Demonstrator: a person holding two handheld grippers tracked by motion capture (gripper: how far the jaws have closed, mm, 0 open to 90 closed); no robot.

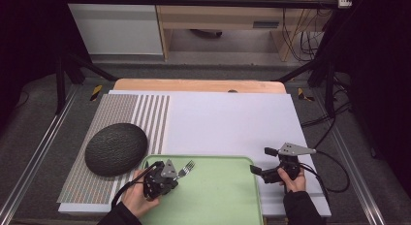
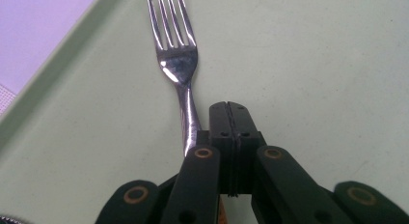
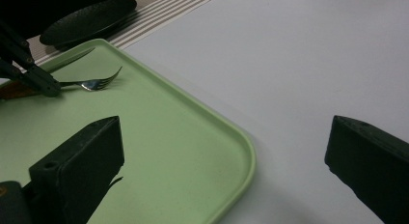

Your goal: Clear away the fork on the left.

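A metal fork [image 2: 178,64] lies on the pale green tray [image 2: 313,64], tines pointing away from my left gripper [image 2: 229,108]. That gripper's jaws are pressed together with no gap, and the fork's neck runs along their left side and under the gripper. In the high view the left gripper [image 1: 177,176] is over the tray's [image 1: 218,196] near left part, with the fork [image 1: 185,169] at its tip. My right gripper [image 1: 261,160] is open and holds nothing, just off the tray's right rim. Its view shows the tray's corner [image 3: 169,151], the fork [image 3: 96,83] and the left gripper [image 3: 46,86].
A black textured plate [image 1: 116,148] rests upside down on a striped placemat [image 1: 145,113] left of the tray. A white board [image 1: 228,123] covers the wooden table [image 1: 198,84]. Cables trail at the right, and dark frame posts stand at both sides.
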